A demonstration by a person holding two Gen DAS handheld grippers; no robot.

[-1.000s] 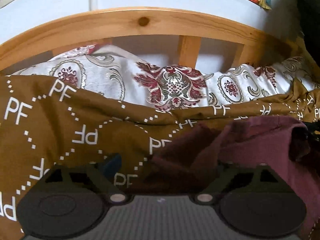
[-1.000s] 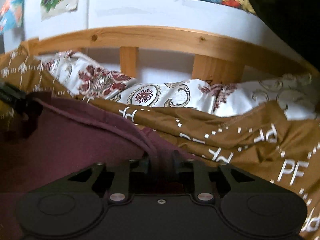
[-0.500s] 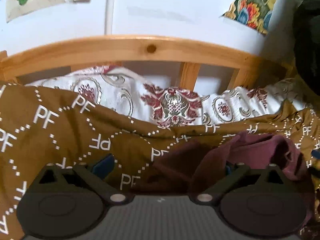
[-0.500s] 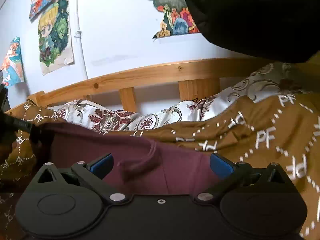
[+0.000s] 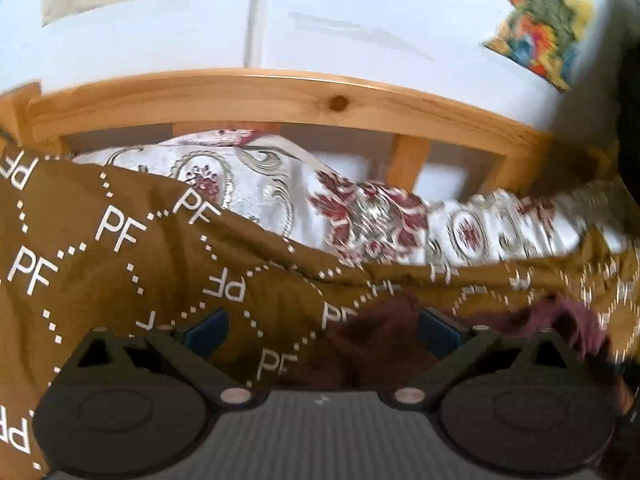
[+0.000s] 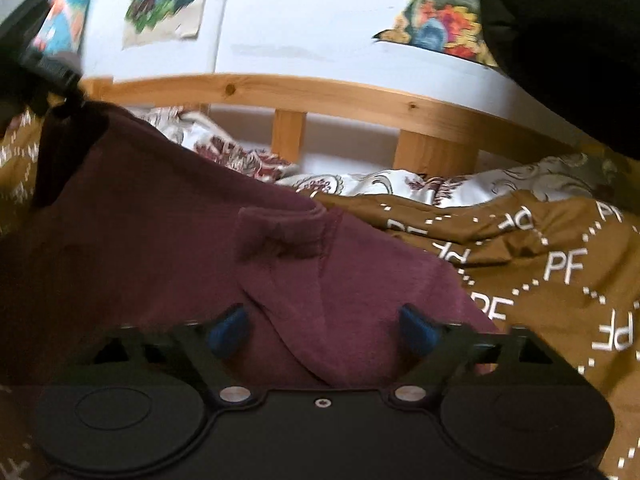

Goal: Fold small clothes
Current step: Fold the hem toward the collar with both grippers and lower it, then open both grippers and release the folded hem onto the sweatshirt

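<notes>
Maroon garment (image 6: 168, 248) lies beneath both grippers, left jaws spread, right jaws just closing, apart.

left gripper (image 5: 320, 330): jaws spread wide, empty | right gripper (image 6: 323, 328): jaws apart, just closing, apparently gripping nothing

Maroon garment (image 5: 384, 344) partly hidden behind the left tool's body, its right end smeared by blur, patterned pillow (image 5: 500, 232) blurred toward the right, wall poster (image 5: 540, 28) cut by the frame edge, dark blurred shape (image 6: 36, 68) at top left of the right view, unidentifiable
</notes>
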